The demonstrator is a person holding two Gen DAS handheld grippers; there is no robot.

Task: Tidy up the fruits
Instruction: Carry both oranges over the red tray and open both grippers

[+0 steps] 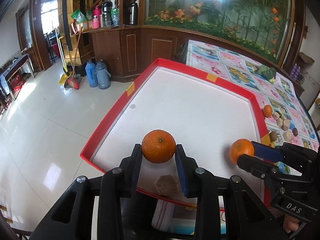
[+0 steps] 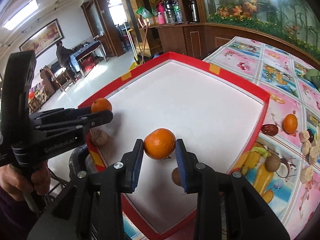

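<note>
- The room is wide, with a pale tiled floor [image 1: 40, 124], wood cabinets, and a long planted glass tank [image 1: 220, 10] behind the surface.
- The surface [image 2: 280, 76] wears a pink fruit-print cloth; its left edge drops straight to the floor.
- A red-walled tray [image 1: 200, 71] with a white base takes up the surface's left part. Most of its base is bare, giving open room ahead of both tools.
- The left hand-held gripper [image 1: 159, 150] is closed on the left orange [image 1: 159, 146], its 2 pads pressing the fruit's sides, low over the tray near the left wall.
- The right hand-held gripper [image 2: 160, 146] is clamped on the right orange [image 2: 159, 143] the same way, over the tray's near part; whether either fruit touches the base I cannot tell.
- A third orange [image 2: 290, 123] lies on the cloth just outside the tray's right wall, near a dark red date [image 2: 269, 129], a walnut [image 2: 273, 162] and pale chunks [image 2: 309, 150].
</note>
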